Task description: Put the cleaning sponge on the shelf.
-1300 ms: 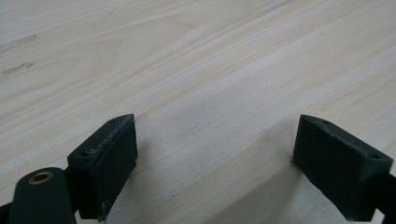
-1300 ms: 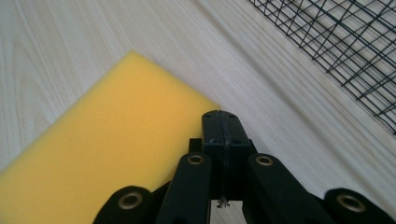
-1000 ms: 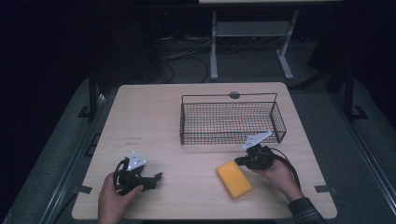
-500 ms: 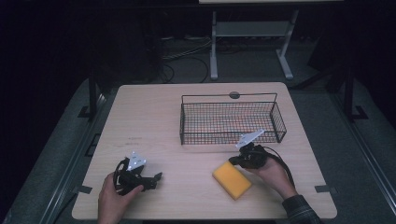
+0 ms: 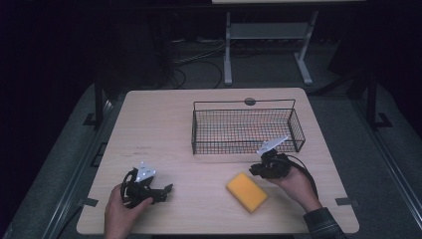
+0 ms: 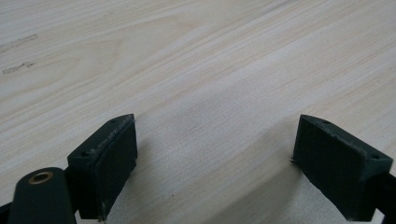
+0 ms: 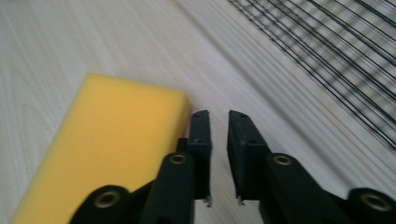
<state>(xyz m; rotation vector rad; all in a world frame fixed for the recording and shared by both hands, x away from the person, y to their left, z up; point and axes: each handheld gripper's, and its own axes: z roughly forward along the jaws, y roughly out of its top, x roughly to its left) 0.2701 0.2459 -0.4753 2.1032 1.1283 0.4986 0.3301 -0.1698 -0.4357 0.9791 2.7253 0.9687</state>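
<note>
The fingers (image 7: 201,140) of the right gripper (image 7: 218,122) have just been opening, a narrow empty gap beside the sponge (image 7: 107,144); they may push it away instead of gripping. The left gripper (image 6: 212,140) is wide open, empty.

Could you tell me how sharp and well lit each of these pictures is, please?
High view: the table is evenly lit, the room behind nearly black, detail soft. Left gripper view: sharp wood grain, with soft shadows beside the left gripper. Right gripper view: the yellow sponge and wire basket look smeared, while the right gripper is crisper.
</note>
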